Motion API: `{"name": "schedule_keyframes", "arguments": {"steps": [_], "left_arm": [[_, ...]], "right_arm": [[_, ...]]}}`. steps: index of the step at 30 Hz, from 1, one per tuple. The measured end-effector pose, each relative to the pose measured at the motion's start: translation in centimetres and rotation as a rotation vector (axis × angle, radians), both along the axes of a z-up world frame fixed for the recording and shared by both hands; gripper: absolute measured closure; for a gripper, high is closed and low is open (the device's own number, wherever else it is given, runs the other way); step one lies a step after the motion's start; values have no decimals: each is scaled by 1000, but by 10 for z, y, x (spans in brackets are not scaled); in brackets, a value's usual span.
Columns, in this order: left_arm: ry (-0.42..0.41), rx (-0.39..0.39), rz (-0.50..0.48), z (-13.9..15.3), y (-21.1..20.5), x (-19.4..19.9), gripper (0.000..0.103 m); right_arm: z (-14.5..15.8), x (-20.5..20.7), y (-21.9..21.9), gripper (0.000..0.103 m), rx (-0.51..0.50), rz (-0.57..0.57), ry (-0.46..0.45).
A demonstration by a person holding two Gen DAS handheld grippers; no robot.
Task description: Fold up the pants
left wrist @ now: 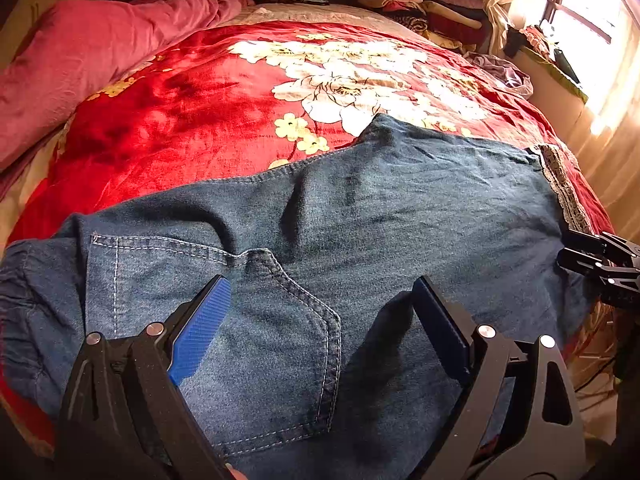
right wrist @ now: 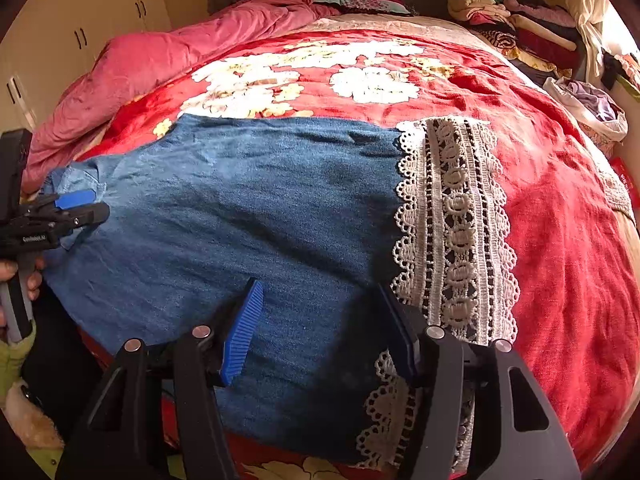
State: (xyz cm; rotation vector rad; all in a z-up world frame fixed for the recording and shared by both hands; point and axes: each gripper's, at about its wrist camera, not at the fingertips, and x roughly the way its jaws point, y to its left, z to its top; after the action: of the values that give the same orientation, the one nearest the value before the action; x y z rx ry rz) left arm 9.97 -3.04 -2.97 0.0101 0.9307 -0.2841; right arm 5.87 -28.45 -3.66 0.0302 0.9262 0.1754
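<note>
Blue denim pants (left wrist: 400,208) (right wrist: 240,200) lie flat across a red floral blanket (left wrist: 180,112) (right wrist: 560,200) on a bed. A white lace hem (right wrist: 456,220) (left wrist: 560,184) ends the leg on the right. My left gripper (left wrist: 320,286) (right wrist: 76,208) stands open above the waist end, its blue pads either side of the back pocket (left wrist: 272,320), nothing between them. My right gripper (right wrist: 320,290) (left wrist: 580,256) is open over the leg just left of the lace, holding nothing. A hand (right wrist: 16,276) grips the left tool's handle.
A pink quilt (left wrist: 100,52) (right wrist: 140,64) is bunched along the bed's left side. A pile of folded clothes (left wrist: 420,0) (right wrist: 520,20) sits at the far right corner. A bright window (left wrist: 580,20) is on the right, wardrobe doors (right wrist: 60,40) on the left.
</note>
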Motion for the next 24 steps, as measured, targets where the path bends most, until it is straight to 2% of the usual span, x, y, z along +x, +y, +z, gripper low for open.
{"name": "schedule_keyframes", "arguments": {"steps": [3,7,8,11,13,15,24], "left_arm": [[-12,-26,11,9,6,-10,18],[-17,-87,23,22,16,-21,17],[-26,-85,23,26,16,-23,17],[-53,-77,28,37,15,-30,16],[-65,-77,20,44,12,-32,15],[-78,-68,7,50,7,-33,15],[-109,-53,-81,70,-31,-26,14]], "right_arm": [[11,-7,-8,46,43,-26,-31],[24,-18,-15,46,43,-49,-54],[26,-22,-17,46,43,-55,-59],[31,-32,-22,32,49,-74,-78],[34,-37,-26,32,46,-85,-87],[37,-42,-31,28,46,-99,-97],[41,-54,-50,28,61,-152,-112]]}}
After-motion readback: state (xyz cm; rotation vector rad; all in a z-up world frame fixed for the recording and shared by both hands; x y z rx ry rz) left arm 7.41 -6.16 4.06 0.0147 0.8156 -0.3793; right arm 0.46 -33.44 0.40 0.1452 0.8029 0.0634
